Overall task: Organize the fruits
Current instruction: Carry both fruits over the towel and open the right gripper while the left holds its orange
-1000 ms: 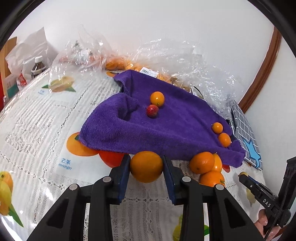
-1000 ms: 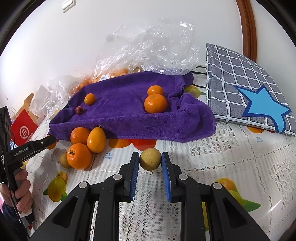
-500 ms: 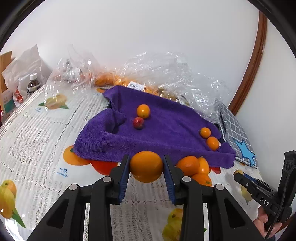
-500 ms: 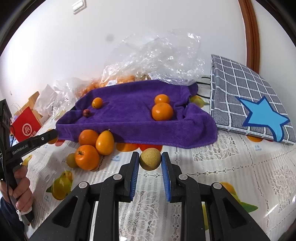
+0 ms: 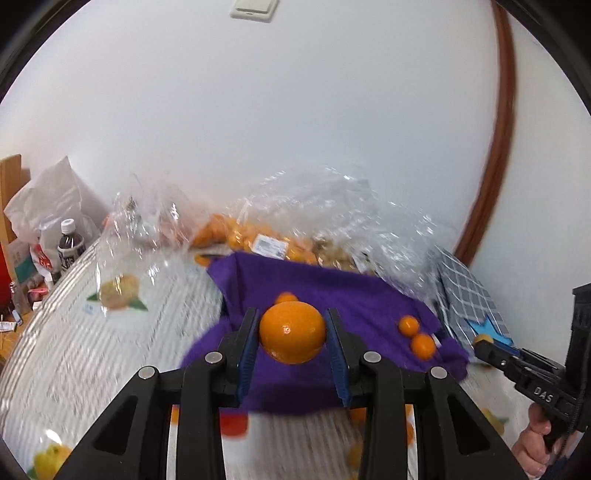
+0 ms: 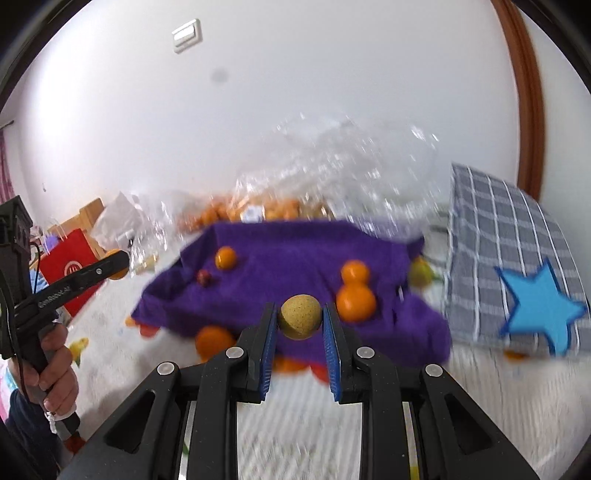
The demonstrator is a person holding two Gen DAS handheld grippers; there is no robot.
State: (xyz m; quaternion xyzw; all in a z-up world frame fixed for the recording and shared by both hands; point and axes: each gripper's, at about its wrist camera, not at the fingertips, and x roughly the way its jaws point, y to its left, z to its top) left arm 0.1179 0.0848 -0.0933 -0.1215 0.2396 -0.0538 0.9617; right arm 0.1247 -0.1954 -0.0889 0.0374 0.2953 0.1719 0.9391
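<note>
Both views are pretty smeared, so the tablecloth (image 5: 92, 350) pattern is mostly streaks; I can only tell it's white and lacy with printed fruit pictures. My left gripper (image 5: 291, 341) is clamped on a smooth round orange (image 5: 292, 331), held up off the table with the purple towel (image 5: 354, 314) behind it. My right gripper (image 6: 299, 325) is squeezed onto a small tan, speckled, rough-skinned round fruit (image 6: 299, 316); can't say what kind.

On the fuzzy towel there are 2 small oranges (image 5: 415, 336) toward the right, another small orange (image 6: 225, 257) and a tiny dark red fruit (image 6: 204, 277) toward the left, too blurry to name. More oranges (image 6: 214, 339) sit at the towel's near edge, half hidden by my fingers.

Far side: crinkly clear plastic bags (image 5: 317, 218) with orange fruit inside, all hazy. To the right is a grey checked pad with a blue star (image 6: 517, 269), cut off at the edge. Far left there's a dark bottle (image 5: 70, 245), a white bag and a red paper bag (image 6: 68, 266). Plain white wall with a light switch (image 6: 187, 36) and brown wooden trim (image 5: 495, 155).
</note>
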